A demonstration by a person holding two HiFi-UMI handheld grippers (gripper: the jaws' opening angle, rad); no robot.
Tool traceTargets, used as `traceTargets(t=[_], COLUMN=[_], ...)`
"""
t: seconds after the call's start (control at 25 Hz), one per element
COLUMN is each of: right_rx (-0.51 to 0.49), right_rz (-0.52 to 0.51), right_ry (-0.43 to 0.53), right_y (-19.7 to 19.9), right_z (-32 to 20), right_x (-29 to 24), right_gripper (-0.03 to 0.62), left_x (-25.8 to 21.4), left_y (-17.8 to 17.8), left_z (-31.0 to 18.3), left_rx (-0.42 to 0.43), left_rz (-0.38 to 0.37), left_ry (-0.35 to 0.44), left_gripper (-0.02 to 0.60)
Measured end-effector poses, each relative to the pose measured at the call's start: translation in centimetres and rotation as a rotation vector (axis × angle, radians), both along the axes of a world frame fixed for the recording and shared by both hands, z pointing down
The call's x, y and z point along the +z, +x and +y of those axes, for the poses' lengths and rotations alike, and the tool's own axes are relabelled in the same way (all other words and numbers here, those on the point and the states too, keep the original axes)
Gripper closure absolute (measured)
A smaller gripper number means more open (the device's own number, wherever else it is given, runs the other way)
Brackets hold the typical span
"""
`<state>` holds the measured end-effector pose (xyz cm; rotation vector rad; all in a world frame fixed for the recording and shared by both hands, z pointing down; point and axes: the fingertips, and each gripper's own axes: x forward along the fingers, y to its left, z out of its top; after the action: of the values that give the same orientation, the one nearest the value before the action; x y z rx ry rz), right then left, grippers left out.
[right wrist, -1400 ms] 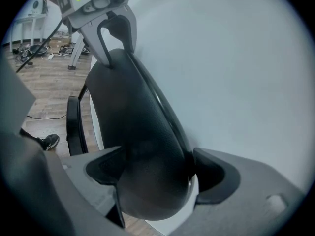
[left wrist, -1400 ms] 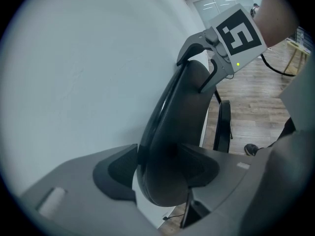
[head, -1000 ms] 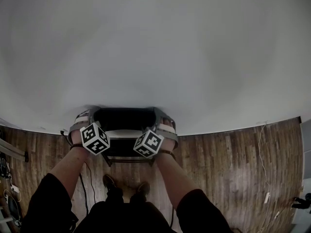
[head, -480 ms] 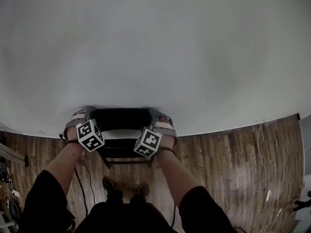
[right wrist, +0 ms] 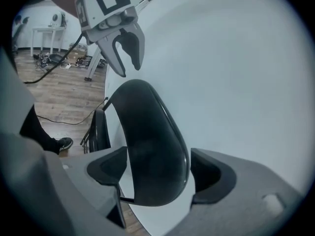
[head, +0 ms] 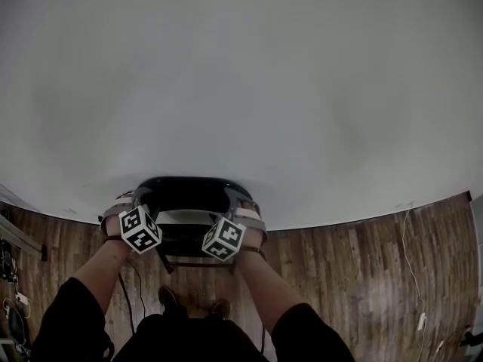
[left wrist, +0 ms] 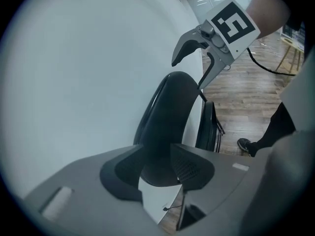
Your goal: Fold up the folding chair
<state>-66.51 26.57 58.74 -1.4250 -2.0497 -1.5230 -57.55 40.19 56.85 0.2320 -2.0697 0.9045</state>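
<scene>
Head view: the folding chair (head: pixel 185 191) stands on the wood floor (head: pixel 339 262) where it meets the white wall (head: pixel 241 89). Its black backrest shows a rounder arc than a second ago. Your left gripper (left wrist: pixel 155 161) has just been closing its jaws, and its pads now press the backrest's left end. Your right gripper (right wrist: pixel 158 166) clamps the right end.

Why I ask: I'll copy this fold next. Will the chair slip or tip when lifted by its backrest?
Likely slippery: the backrest is smooth, glossy and curved. Probably stiff, as it shows no bending. The chair may swing or tip, since its thin legs give a narrow base.
</scene>
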Motion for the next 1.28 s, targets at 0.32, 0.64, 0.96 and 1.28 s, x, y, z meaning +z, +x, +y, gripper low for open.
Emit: traceTargets(t=[0.32, 0.64, 0.96, 1.28], right_rx=[-0.012, 0.017, 0.025, 0.061], right_rz=[0.148, 0.298, 0.398, 0.477], right_ry=[-0.082, -0.155, -0.233, -0.283], right_y=[5.9, 11.5, 19.9, 30.4], right_z=[-2.8, -5.8, -4.9, -3.4], right_x=[1.7, 2.1, -0.8, -2.5], right_gripper=[0.201, 0.233, 0.275, 0.296], left_x=[-0.8, -0.8, -1.3, -2.8], left_y=[7.0, 12.2, 18.2, 26.5], left_z=[-3.8, -8.5, -10.8, -10.8], left_rx=[-0.056, -0.08, -0.046, -0.016], left_rz=[-0.006, -0.042, -0.098, -0.174], left_ry=[0.05, 0.194, 0.342, 0.513], left_gripper=[0.414, 0.426, 0.448, 0.457])
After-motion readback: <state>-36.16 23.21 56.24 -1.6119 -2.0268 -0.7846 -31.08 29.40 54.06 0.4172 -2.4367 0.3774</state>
